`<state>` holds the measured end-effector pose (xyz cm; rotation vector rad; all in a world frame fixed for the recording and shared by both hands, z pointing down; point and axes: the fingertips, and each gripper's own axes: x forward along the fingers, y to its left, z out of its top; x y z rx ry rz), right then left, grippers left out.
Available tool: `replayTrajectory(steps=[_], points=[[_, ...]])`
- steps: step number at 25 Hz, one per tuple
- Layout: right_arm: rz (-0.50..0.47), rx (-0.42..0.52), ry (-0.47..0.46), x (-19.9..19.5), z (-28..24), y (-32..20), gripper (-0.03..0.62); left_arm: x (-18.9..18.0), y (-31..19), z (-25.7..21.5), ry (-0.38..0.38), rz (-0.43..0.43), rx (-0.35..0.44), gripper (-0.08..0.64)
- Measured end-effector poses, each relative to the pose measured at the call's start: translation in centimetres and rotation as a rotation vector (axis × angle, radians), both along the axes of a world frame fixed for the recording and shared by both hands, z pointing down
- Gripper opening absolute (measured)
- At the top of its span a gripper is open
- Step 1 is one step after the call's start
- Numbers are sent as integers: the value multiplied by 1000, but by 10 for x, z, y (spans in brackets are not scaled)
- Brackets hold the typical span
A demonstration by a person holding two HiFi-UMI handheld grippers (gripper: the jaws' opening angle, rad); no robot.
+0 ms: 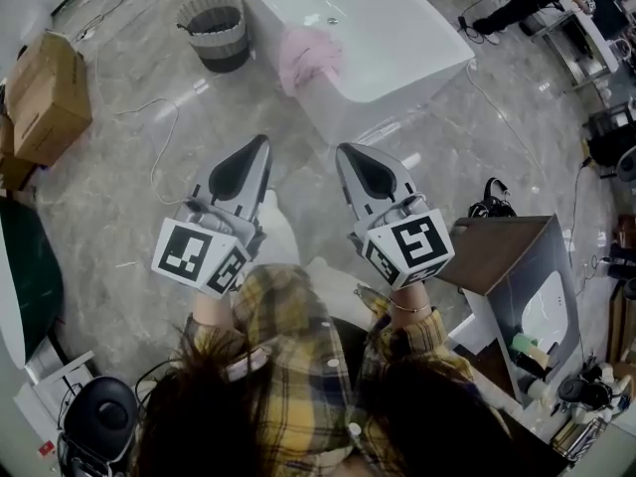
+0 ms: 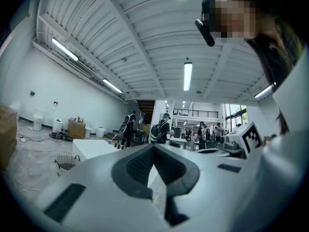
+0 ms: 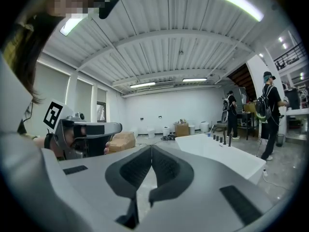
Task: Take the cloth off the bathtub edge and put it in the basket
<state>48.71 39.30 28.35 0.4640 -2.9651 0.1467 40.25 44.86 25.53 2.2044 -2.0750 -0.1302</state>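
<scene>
A pink cloth (image 1: 308, 56) hangs over the near left edge of the white bathtub (image 1: 397, 43). Left of the tub stands a grey woven basket (image 1: 214, 30) on the floor. Both grippers are held side by side above the floor, well short of the tub. My left gripper (image 1: 260, 145) is shut with nothing in it, and my right gripper (image 1: 343, 152) is shut and empty too. In the left gripper view the basket (image 2: 65, 164) and the tub (image 2: 94, 149) show low at the left. The right gripper view shows the tub (image 3: 227, 153) at the right; the cloth is not seen there.
Cardboard boxes (image 1: 45, 97) sit at the far left with a thin cable (image 1: 164, 137) across the marble floor. A cabinet (image 1: 522, 276) with bottles stands at the right. People (image 2: 161, 129) stand in the hall beyond the tub.
</scene>
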Motion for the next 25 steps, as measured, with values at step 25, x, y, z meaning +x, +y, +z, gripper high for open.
replayTrajectory(steps=[25], points=[[134, 16, 18, -229, -9, -175, 15, -249, -163, -22, -19, 79, 37, 17]])
